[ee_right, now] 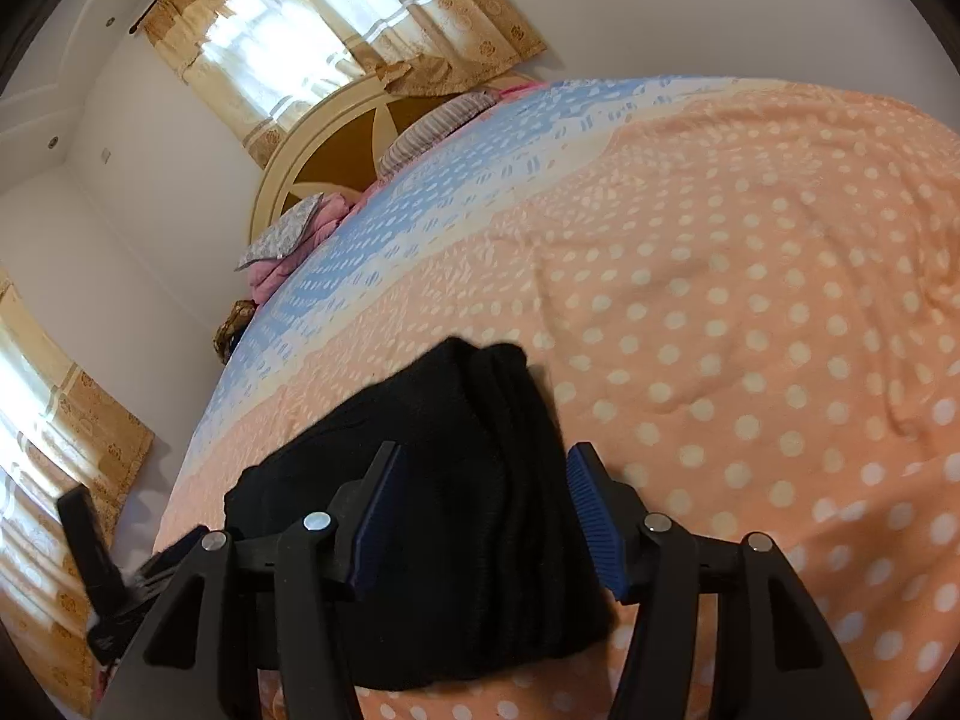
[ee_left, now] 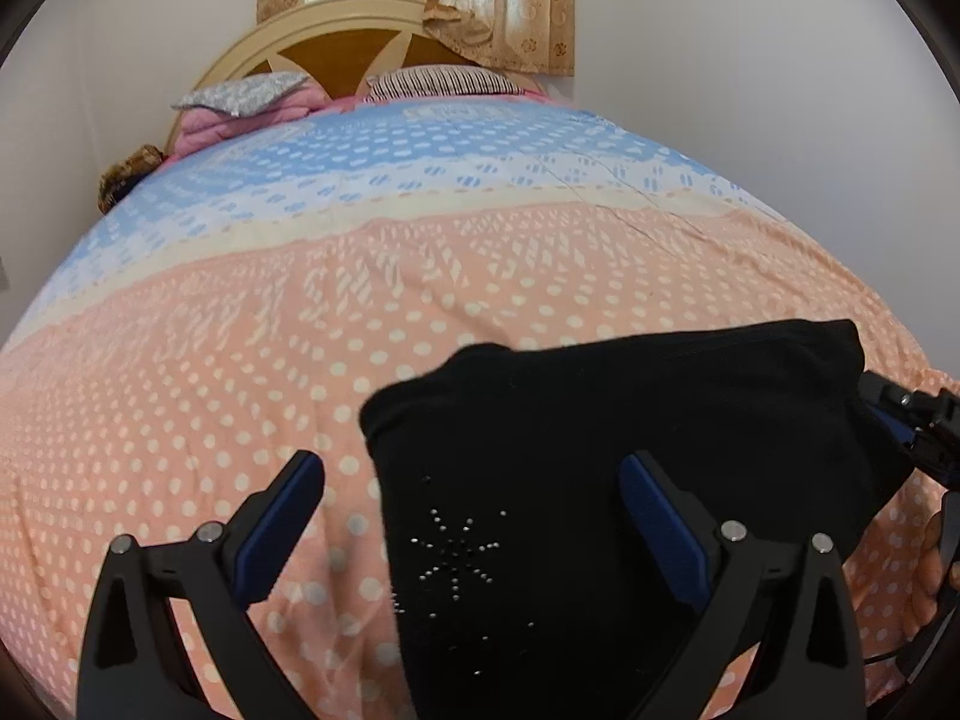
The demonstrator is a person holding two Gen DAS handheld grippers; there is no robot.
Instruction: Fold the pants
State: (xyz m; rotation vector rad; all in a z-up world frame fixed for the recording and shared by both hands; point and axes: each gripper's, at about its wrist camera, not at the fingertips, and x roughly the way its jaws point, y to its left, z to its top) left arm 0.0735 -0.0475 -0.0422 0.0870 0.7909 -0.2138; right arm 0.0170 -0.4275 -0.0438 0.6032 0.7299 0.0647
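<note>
The folded black knit pants with a small star of silver studs (ee_left: 600, 480) lie as a compact bundle on the peach, cream and blue polka-dot bedspread (ee_left: 240, 360), at the near end of it, well away from the cream and brown round wooden headboard (ee_left: 354, 42). The left gripper (ee_left: 474, 516) hangs over the pants with its blue-padded jaws spread wide, one pad over bare bedspread just beside the bundle and the other over the black cloth, gripping nothing. The right gripper (ee_right: 486, 516) stands about half open astride the stacked edge of the pants; its pads look clear of the cloth on both sides, so it seems to hold nothing. The likeliest trouble, as I judge it, is a pad snagging the soft knit as either tool lifts away, dragging the top layer and springing the fold open; the layered edge under the right gripper looks thick and loose enough to slump by itself. A push from the side could also slide the bundle on the smooth bedspread and skew it. Counted: one pair of pants, two grippers, one bedspread, one headboard, one striped pillow (ee_left: 438, 81) and one grey-patterned pillow on pink bedding (ee_left: 240, 96) against the headboard.
</note>
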